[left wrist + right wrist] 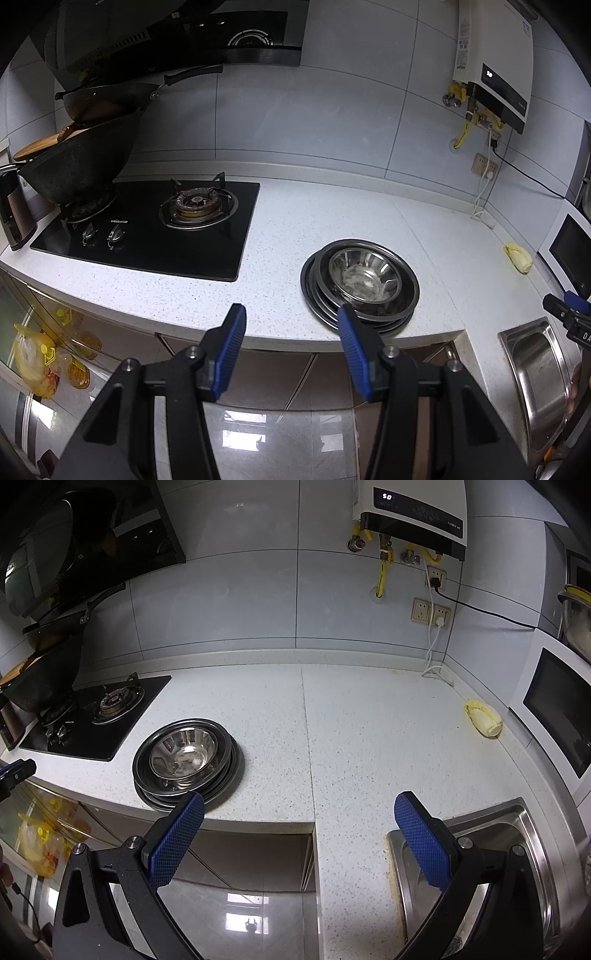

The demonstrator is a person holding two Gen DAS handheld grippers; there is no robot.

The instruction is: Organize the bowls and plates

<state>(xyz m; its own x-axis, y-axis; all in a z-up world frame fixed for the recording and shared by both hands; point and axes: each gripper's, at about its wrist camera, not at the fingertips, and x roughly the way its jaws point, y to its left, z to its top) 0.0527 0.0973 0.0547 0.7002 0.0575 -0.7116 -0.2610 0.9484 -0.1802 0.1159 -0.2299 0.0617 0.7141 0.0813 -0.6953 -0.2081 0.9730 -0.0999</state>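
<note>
On your left sits the black glass gas hob (pixel 147 229); you need nothing from it, so stay clear of its edge. Your left tongs (pixel 291 350) stand about half open with nothing between the blue pads, hanging off the front edge of the white speckled stone surface (pixel 280 236). Just ahead, near that edge, is the stack of shallow round steel plates (pixel 321 295) with the shiny steel bowl (pixel 364 275) nested on top. The pile looks finished, so back off without clipping its near rim. If you must lift it, take the lowest plate's rim squarely, since steel slides on steel. Your right tongs (pixel 299 830) gape wide and empty, between the stack and the stainless steel sink (pixel 517 823); keep them high.
</note>
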